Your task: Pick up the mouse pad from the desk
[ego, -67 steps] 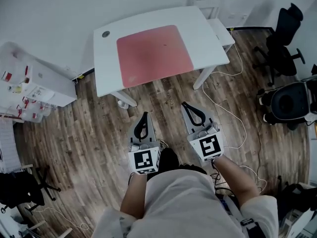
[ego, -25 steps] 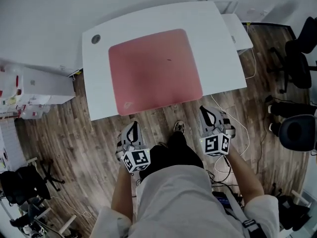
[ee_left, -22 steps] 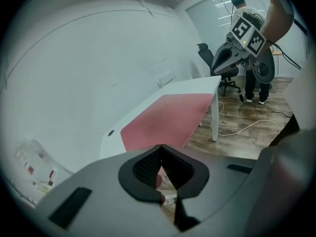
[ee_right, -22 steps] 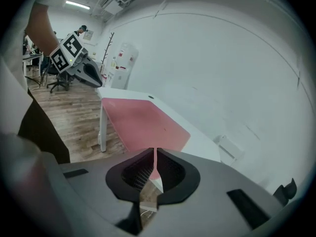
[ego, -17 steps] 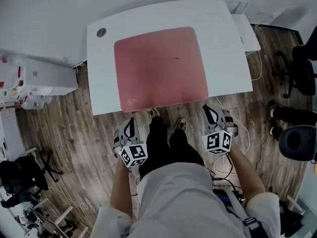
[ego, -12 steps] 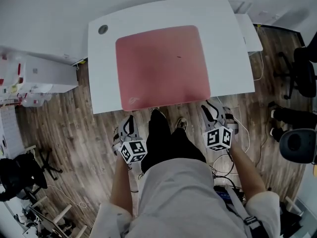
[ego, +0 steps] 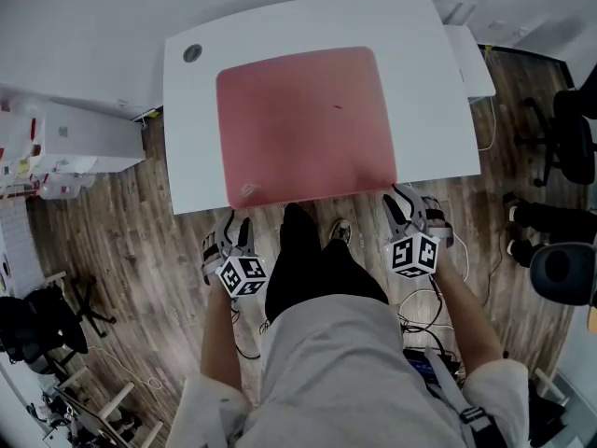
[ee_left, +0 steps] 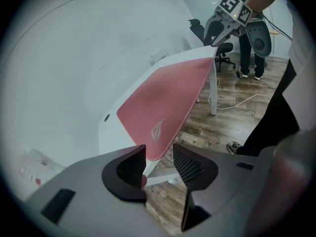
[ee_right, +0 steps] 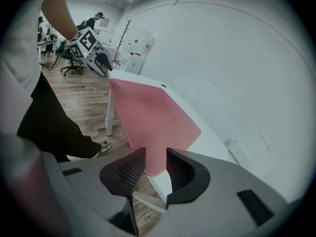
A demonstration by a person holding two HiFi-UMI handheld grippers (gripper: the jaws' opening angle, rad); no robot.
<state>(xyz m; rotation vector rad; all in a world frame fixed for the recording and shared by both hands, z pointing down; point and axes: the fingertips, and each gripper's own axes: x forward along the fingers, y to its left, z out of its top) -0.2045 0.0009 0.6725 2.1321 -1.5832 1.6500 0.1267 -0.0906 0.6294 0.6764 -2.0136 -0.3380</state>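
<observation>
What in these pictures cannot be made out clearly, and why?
- Head view: the dark speck on the mouse pad is too small to identify.
- Head view: the desk top hides its legs.
- Head view: items on the white cabinet are tiny and cut off by the left edge.
- Right gripper view: the distant people are too small and blurred.

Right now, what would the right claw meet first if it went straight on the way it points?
Probably a near corner of the pink mouse pad, framed between its open jaws, or the white desk edge beneath; depth unclear.
</observation>
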